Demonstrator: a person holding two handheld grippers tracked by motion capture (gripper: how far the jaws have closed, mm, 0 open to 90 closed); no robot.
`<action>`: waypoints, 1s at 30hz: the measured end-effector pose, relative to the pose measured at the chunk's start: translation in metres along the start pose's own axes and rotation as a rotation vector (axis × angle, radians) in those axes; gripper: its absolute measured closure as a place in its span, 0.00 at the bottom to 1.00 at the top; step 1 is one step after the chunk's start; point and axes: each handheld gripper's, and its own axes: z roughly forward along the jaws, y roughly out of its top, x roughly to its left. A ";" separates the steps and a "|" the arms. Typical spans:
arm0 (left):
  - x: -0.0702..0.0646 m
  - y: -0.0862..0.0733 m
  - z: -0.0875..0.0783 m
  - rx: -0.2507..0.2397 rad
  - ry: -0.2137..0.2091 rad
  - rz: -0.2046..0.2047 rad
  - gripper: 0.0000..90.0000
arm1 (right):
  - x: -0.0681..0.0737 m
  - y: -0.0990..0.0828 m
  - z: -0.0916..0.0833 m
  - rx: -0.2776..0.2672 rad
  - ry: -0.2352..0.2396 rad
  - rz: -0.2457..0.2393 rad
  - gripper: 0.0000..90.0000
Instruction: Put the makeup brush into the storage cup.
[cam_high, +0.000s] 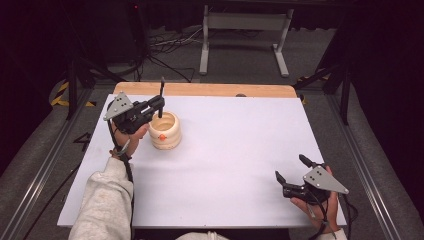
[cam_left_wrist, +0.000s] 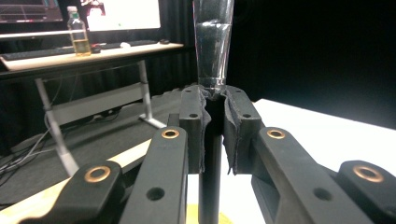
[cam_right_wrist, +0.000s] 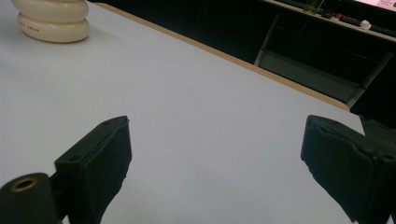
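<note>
Left gripper (cam_high: 159, 106) has its fingers clamped on a thin black rod (cam_high: 161, 95), held upright, lower end inside the cream ribbed pot (cam_high: 165, 131) at the worktop's (cam_high: 230, 150) far-left area. Right gripper (cam_high: 292, 172) sits near the right front edge, fingers wide apart, nothing between them.

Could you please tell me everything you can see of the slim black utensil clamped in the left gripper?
The slim black utensil is a thin dark rod, widening above the jaws into a glossy flat part. It stands upright, clamped between the left gripper's pads, its lower end dipping into the cream ribbed holder on the white table.
</note>
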 end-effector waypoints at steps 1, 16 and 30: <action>0.001 -0.002 0.002 0.000 -0.007 0.002 0.88 | 0.000 0.000 0.000 0.001 0.000 0.000 0.11; 0.018 -0.041 0.011 0.059 -0.001 -0.066 0.88 | 0.000 0.000 0.001 0.003 0.010 0.003 0.11; 0.018 -0.062 0.008 0.123 0.007 -0.075 0.88 | 0.000 0.000 0.000 0.000 0.007 -0.002 0.11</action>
